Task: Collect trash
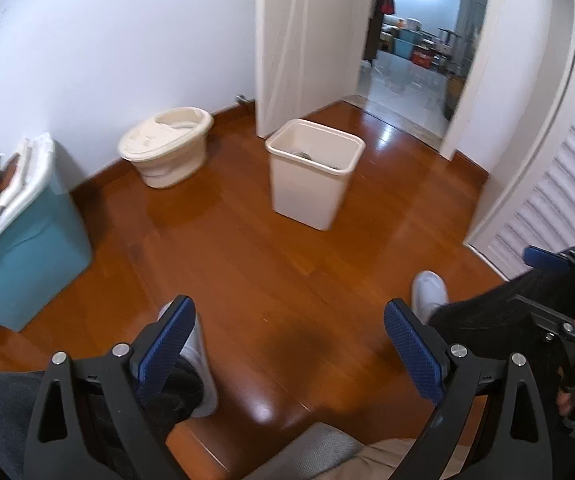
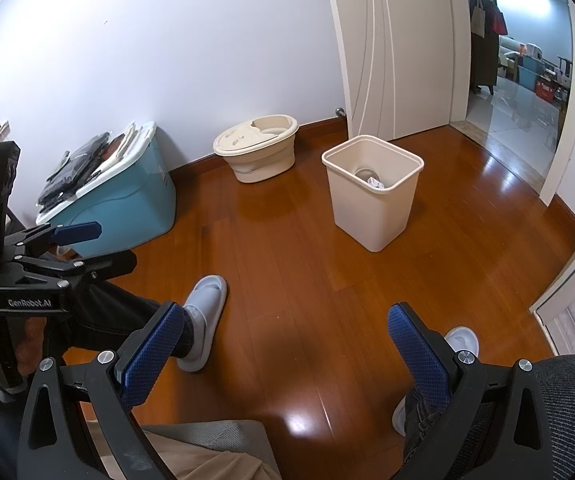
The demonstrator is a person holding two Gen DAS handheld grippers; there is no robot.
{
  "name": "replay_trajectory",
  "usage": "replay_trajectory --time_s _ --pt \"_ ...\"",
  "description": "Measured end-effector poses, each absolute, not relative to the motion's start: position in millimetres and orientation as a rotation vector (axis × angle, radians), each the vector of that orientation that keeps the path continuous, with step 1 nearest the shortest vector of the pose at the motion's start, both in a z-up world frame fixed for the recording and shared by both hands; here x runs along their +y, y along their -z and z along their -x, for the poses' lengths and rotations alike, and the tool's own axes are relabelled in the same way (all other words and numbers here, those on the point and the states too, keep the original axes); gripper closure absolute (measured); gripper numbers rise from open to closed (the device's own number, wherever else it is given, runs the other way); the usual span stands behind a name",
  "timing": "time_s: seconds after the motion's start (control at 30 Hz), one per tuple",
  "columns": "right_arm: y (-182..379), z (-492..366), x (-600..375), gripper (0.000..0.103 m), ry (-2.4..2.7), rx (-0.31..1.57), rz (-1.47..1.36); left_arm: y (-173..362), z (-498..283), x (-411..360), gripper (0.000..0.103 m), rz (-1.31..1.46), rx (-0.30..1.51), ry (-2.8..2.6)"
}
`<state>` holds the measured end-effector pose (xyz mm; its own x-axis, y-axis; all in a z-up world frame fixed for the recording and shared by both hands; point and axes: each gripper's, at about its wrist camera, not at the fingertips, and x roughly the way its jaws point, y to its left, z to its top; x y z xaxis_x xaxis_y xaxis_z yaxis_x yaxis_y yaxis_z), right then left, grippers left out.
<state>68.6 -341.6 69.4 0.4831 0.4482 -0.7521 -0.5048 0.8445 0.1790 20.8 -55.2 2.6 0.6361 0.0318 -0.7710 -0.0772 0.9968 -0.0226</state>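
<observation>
Hanging over the wood floor (image 1: 279, 280), left gripper (image 1: 287, 344) and right gripper (image 2: 283, 344) both spread apart, holding nothing. Cream bin (image 2: 371, 200) stands ahead, crumpled paper (image 2: 374, 181) inside.

Open wooden floor (image 2: 287, 264) ahead of both grippers, bare between the feet and the beige trash bin (image 2: 371, 192). Bin standing upright in mid-floor, open at the top, free on all sides. Behind and left of it, a cream mop bucket (image 2: 257, 152) against the wall (image 2: 147, 60), apart from the bin. Further left, a teal storage box (image 2: 127, 204) with a stack of folded items on its lid, close to the wall. Slippered feet (image 2: 203, 320) low in the foreground, either side of the clear strip. White door (image 2: 391, 48) just behind the bin, open doorway (image 1: 415, 48) to its right. Louvred closet door (image 1: 559, 184) bounding the right side.
</observation>
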Motion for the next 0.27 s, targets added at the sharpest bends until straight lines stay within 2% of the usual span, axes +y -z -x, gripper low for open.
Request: replay_trajectory --time_s 0.13,0.27 --pt "-69.1 -68.1 -341.4 0.000 -0.583 0.895 0.072 -10.1 -12.3 -58.1 0.006 0.033 0.811 -0.087" --pt "-69.2 -68.2 -341.3 0.000 -0.582 0.896 0.073 -4.1 -18.4 -58.5 0.006 0.028 0.862 -0.092"
